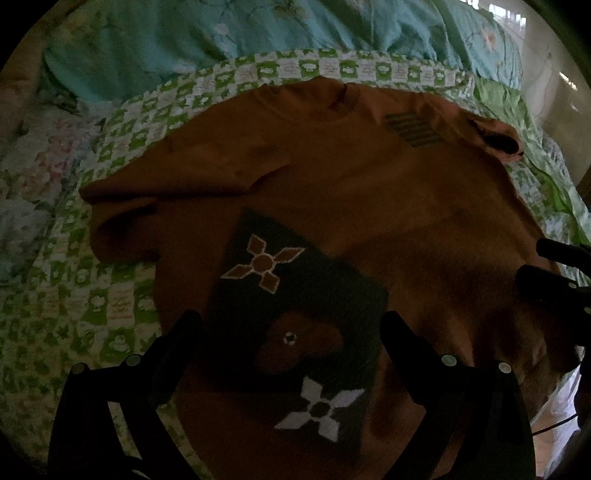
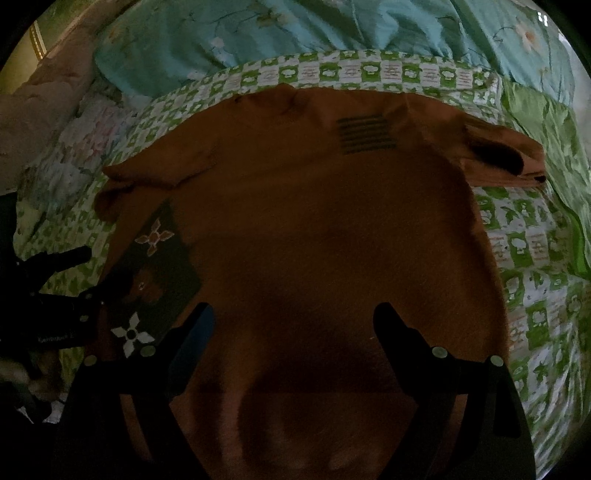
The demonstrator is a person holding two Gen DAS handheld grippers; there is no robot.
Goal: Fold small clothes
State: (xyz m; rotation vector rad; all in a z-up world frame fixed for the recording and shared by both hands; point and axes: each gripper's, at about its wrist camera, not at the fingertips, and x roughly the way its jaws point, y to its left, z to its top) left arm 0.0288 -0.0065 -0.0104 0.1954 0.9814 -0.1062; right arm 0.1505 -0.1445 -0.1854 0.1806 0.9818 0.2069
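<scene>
An orange-brown short-sleeved shirt (image 1: 351,192) lies flat on the bed, collar at the far side. It has a dark patch with cross and flower motifs (image 1: 291,306) low on its left and a striped mark (image 1: 412,129) near the collar. My left gripper (image 1: 291,328) is open and empty above the dark patch. My right gripper (image 2: 293,325) is open and empty above the shirt's (image 2: 332,229) lower middle. The left gripper (image 2: 70,273) also shows at the left of the right wrist view, the right gripper (image 1: 546,266) at the right of the left wrist view.
The shirt rests on a green and white patterned quilt (image 1: 88,295). A turquoise floral duvet (image 1: 258,29) is bunched along the far side. A pale floral cloth (image 1: 40,166) lies at the left. The bed's edge runs at the right (image 1: 554,92).
</scene>
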